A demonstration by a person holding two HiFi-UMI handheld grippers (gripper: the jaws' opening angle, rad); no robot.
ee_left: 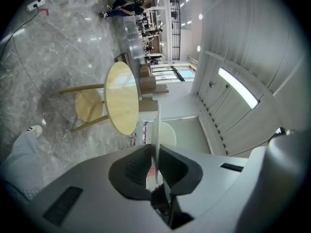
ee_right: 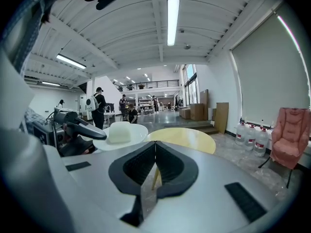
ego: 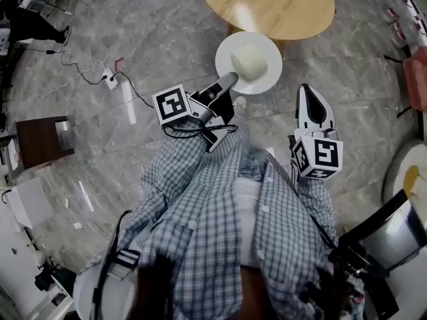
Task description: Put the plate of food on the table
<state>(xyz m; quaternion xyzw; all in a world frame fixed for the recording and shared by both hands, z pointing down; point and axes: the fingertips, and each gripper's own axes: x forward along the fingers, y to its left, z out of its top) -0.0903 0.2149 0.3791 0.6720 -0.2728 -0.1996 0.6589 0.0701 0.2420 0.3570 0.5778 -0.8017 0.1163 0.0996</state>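
Blue-checked shirt [ego: 220,232], white left claw [ego: 231,78] and right claw [ego: 306,89] (black-marked cubes [ego: 176,105]).

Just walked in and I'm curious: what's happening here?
A person holds a gripper in each hand. The left claw is clamped on the rim of a white plate carrying a pale lump of food, held in the air by the round wooden table, not yet set down. The right claw is shut and empty.

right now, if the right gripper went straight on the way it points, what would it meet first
Most likely the rim of the round wooden table, straight ahead of the right gripper. The plate is off to its left, out of line. Height is unclear: it might slip under the tabletop.
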